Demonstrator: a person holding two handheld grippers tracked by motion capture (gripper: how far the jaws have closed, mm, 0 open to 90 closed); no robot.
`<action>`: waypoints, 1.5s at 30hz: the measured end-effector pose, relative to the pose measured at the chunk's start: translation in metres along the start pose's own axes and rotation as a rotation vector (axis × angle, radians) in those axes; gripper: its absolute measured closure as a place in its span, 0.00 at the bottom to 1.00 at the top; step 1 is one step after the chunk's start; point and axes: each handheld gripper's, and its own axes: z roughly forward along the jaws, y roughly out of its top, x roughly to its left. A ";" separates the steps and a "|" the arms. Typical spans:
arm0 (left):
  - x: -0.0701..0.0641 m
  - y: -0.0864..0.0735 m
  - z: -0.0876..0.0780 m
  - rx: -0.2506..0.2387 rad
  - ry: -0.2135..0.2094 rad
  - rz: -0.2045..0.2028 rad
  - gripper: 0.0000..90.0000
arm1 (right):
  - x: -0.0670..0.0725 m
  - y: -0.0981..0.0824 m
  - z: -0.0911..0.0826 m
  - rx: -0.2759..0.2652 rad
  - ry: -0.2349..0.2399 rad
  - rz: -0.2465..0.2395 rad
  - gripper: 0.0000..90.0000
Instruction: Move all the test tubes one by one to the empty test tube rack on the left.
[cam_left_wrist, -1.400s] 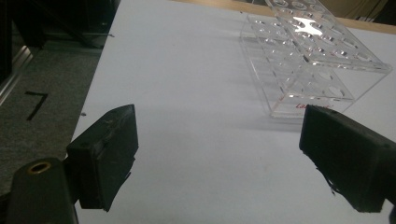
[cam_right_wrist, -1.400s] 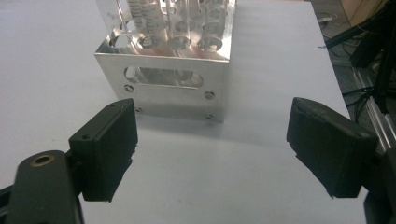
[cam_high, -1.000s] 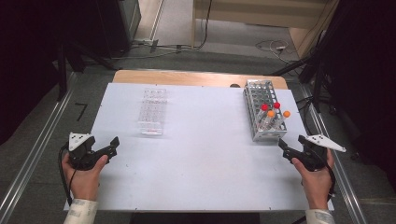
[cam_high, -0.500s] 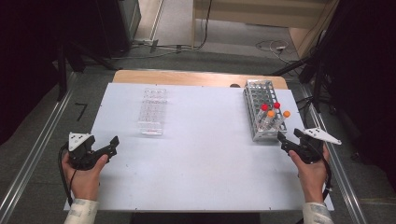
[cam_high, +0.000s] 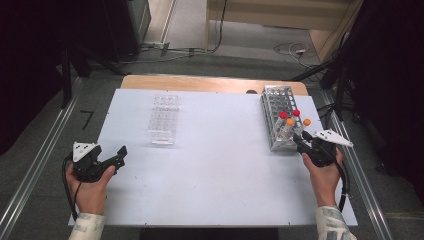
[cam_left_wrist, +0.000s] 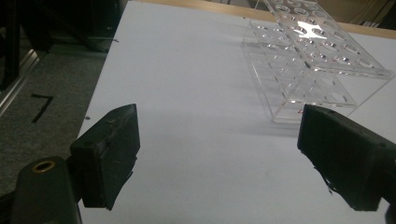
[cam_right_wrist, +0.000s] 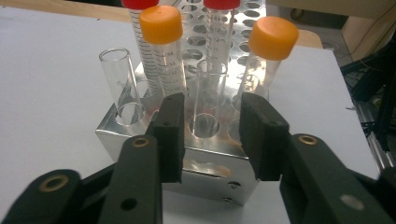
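Right gripper (cam_high: 299, 141) sits at the near end of the metal rack (cam_high: 278, 116), its jaws partly spread with nothing between them; in the right gripper view (cam_right_wrist: 209, 135) they flank an uncapped clear tube (cam_right_wrist: 205, 95) standing in the rack's near row. Another uncapped tube (cam_right_wrist: 119, 81) stands to that tube's left. Behind them stand 2 orange-capped tubes (cam_right_wrist: 161, 51) and 2 red-capped tubes (cam_right_wrist: 219, 28). Far across the white table (cam_high: 220, 190) from the rack, the left gripper (cam_high: 119, 154) rests in the left hand (cam_high: 90, 185) near the table's left edge, jaws spread wide and empty. An empty clear plastic rack (cam_high: 164, 120) lies well to the left of the metal rack, just ahead of the left gripper.
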 end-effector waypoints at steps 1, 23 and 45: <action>0.000 0.000 0.000 0.000 0.000 0.000 0.15 | 0.000 0.000 0.002 0.002 -0.002 -0.002 0.68; 0.000 0.001 -0.002 -0.008 0.000 -0.006 0.15 | 0.000 0.006 0.008 -0.019 0.008 0.014 0.81; -0.003 0.003 -0.005 -0.017 -0.024 -0.011 0.16 | 0.016 0.041 -0.047 -0.129 0.071 0.015 0.81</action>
